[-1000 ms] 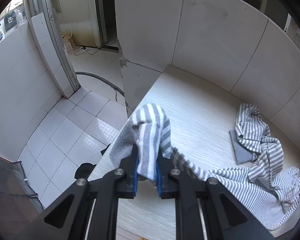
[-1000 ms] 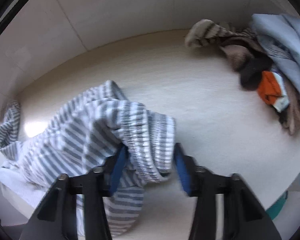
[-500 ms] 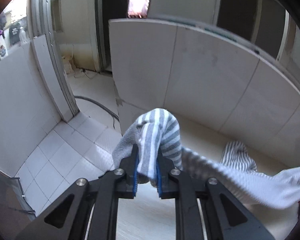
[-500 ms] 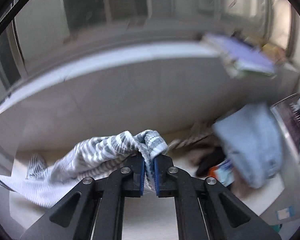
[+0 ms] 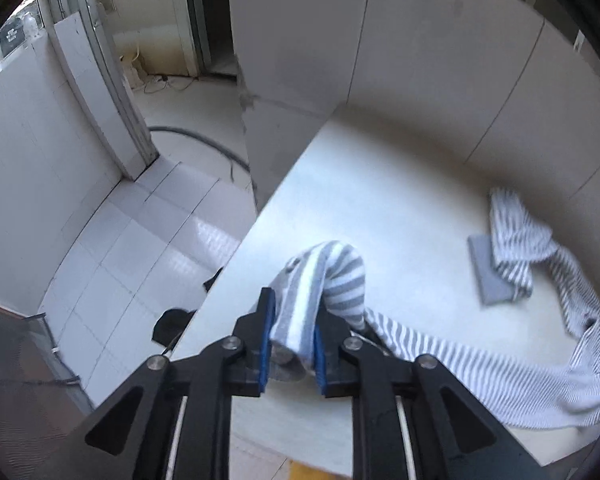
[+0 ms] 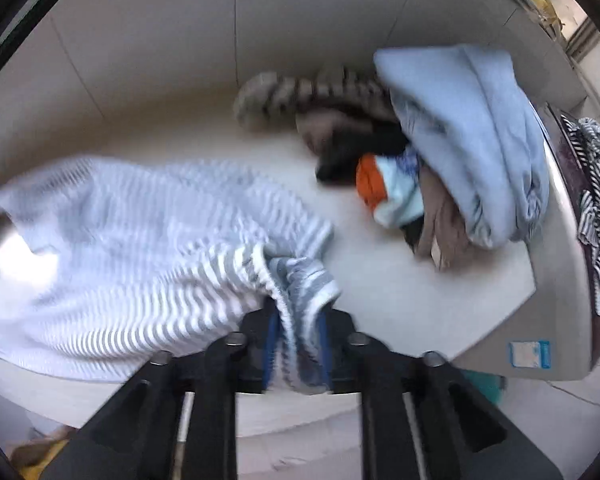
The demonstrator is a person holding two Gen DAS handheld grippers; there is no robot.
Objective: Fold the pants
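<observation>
Here both tongs, left (image 5: 290, 344) and right (image 6: 298, 344), are opening around striped pants (image 6: 140, 248).

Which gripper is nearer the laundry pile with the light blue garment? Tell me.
Right. The right gripper, holding the striped pants, has the laundry pile close ahead; the left gripper works the table's opposite end.

A home laundry corner is being shown: a clothes pile (image 6: 452, 148) at two o'clock, a washing machine (image 6: 556, 280), a tiled floor (image 5: 140, 248) at nine o'clock
</observation>
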